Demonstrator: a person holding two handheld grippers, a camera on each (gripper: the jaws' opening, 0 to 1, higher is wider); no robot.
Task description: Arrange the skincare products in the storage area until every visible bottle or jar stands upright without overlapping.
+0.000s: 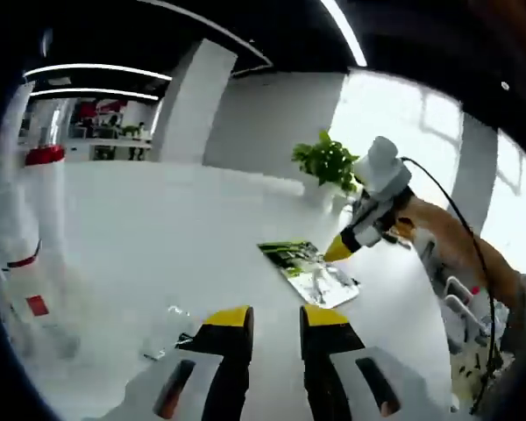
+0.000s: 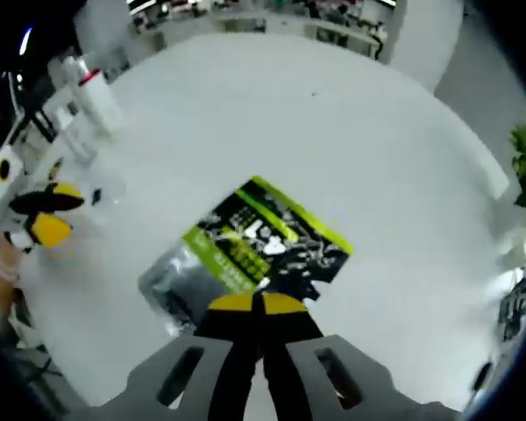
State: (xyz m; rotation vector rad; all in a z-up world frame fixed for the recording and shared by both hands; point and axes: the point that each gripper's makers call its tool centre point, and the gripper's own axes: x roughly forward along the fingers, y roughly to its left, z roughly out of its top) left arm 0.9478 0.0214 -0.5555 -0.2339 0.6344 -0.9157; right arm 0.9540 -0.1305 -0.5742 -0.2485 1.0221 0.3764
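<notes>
Flat silver foil pouch with lime-green and black printing (image 2: 250, 250) lies on the round white table (image 2: 333, 132), near the middle. In the right gripper view its long axis runs diagonally: green-edged end toward the upper right, crinkled silver end toward the lower left. In the left gripper view the same pouch (image 1: 309, 267) lies flat beyond the jaws, long axis running away and to the left.

Right gripper (image 2: 259, 303): yellow-tipped black jaws pressed together, tips over the near edge of the pouch; cannot tell whether foil is pinched between them. In the left gripper view this gripper (image 1: 340, 249) hangs just above the pouch, a person's arm in an orange sleeve (image 1: 460, 241) behind it.

Left gripper (image 1: 276, 317): jaws spread, a gap between the yellow tips, nothing held; it sits well apart from the pouch. It shows at the left edge of the right gripper view (image 2: 42, 215).

Surroundings: white bottles with a red band (image 2: 92, 96) stand at the table's far-left edge, tall white red-capped bottle (image 1: 44, 189) close on the left. Potted green plant (image 1: 327, 162) at the far rim. Small clear plastic piece (image 1: 171, 329) lies on the table just ahead of the left jaws.
</notes>
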